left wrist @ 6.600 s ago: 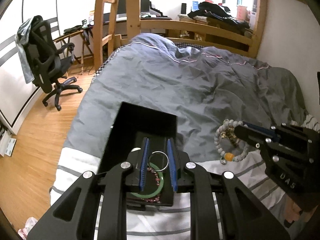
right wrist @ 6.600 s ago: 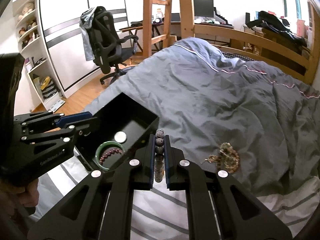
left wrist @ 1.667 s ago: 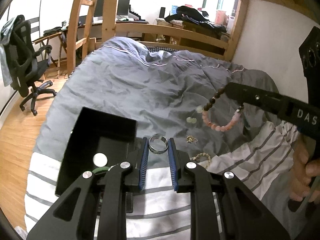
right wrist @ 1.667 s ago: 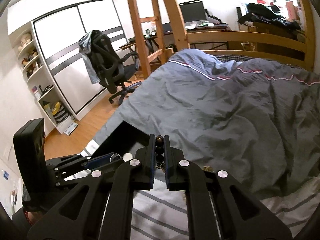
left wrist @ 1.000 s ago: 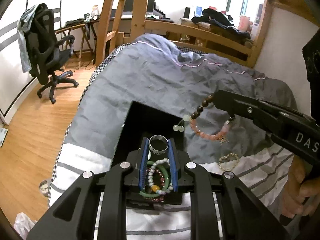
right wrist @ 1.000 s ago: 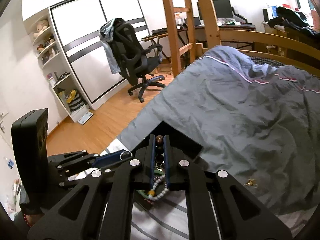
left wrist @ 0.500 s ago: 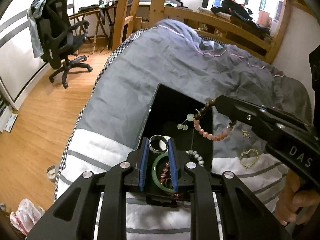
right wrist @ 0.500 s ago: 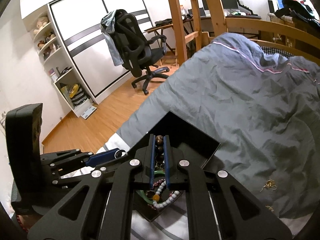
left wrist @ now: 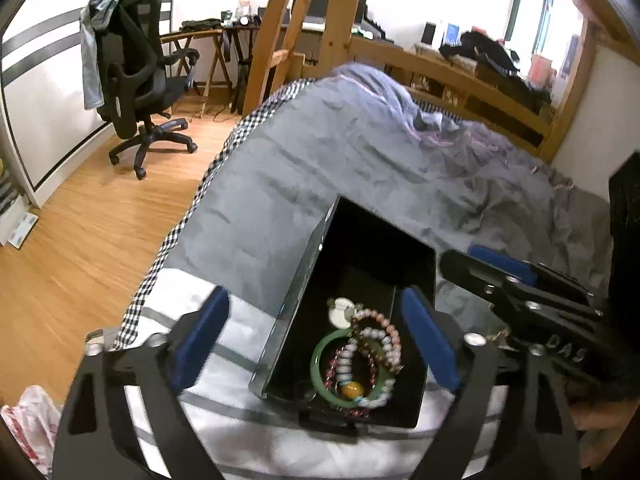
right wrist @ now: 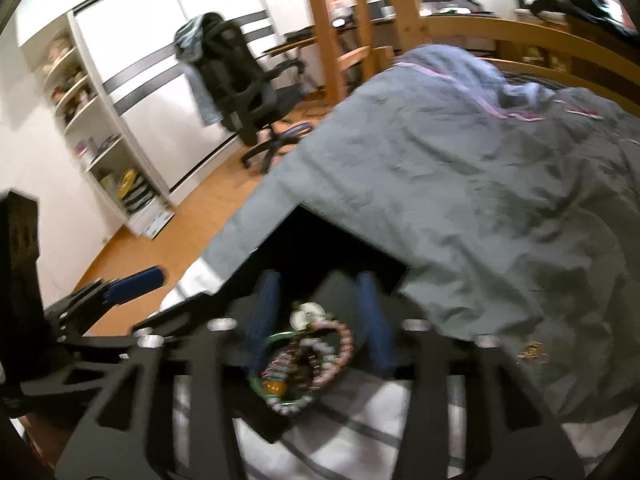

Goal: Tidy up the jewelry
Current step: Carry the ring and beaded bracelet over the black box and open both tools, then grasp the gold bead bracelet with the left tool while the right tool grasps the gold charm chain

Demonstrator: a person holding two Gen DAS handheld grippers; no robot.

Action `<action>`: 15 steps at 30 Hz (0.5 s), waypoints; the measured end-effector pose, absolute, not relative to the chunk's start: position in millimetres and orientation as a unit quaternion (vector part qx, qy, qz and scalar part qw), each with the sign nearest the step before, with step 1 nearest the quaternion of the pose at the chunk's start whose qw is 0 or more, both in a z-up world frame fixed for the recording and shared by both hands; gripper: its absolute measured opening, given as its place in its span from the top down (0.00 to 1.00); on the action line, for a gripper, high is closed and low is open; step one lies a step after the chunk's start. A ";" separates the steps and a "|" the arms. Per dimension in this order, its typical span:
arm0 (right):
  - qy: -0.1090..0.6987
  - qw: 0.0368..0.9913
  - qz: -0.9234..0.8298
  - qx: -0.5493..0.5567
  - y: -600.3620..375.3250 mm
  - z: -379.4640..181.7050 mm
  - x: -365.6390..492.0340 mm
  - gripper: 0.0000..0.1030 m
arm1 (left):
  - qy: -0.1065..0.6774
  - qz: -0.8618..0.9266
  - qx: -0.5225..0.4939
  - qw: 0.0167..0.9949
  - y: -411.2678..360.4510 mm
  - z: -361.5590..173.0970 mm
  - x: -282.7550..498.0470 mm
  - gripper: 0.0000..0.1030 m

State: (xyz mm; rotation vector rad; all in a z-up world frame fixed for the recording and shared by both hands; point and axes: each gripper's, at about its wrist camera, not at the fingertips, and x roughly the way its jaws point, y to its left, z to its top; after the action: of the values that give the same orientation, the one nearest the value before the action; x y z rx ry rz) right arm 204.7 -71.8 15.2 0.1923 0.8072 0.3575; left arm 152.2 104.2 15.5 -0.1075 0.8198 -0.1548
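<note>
Both grippers hang over the black box w/ jaws apart & nothing held: left gripper spread wide, blue pads straddling the box's near end; right gripper open more narrowly, view blurred, pads either side of the pile. Probably just-released posture, both tools parked directly above the drop spot so pieces land inside, not on the bedding. Jewelry is in the box's near part, heaped: green bangle lowest, white bead bracelet w/ an amber bead across it, dark red beads inside the bangle, pink bead bracelet on top toward the far side, pale round disc just beyond. Box's far part looks bare, so there's room; heap may tangle. One gold-ish piece lies out on the grey duvet, right of the box, apart from it; prob. the next pickup, small & flat on soft cloth, so fiddly to pinch. Box sits on a white striped sheet at the bed's near end, duvet beyond; soft surface, box could tip if pressed. Further: wood floor, black office chair w/ a garment over it, wooden ladder, desk w/ monitor, white shelves at the wall.
</note>
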 end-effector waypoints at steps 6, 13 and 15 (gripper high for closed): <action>0.369 0.919 0.104 0.093 -113.2 32.5 194.7 0.08 | 0.375 -0.098 -0.041 0.921 88.0 20.2 146.6 0.06; 0.365 0.927 0.064 0.062 -147.2 44.3 182.7 0.07 | 0.350 -0.164 0.029 0.922 30.4 16.9 130.1 0.06; 0.363 0.928 0.053 0.059 -157.1 45.2 178.6 0.07 | 0.348 -0.187 0.043 0.918 13.3 12.9 124.7 0.06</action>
State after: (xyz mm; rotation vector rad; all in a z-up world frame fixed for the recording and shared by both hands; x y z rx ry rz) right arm 178.6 -157.1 45.2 0.1217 0.7443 0.1094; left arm 124.7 13.3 12.9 0.0884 0.7154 -0.3839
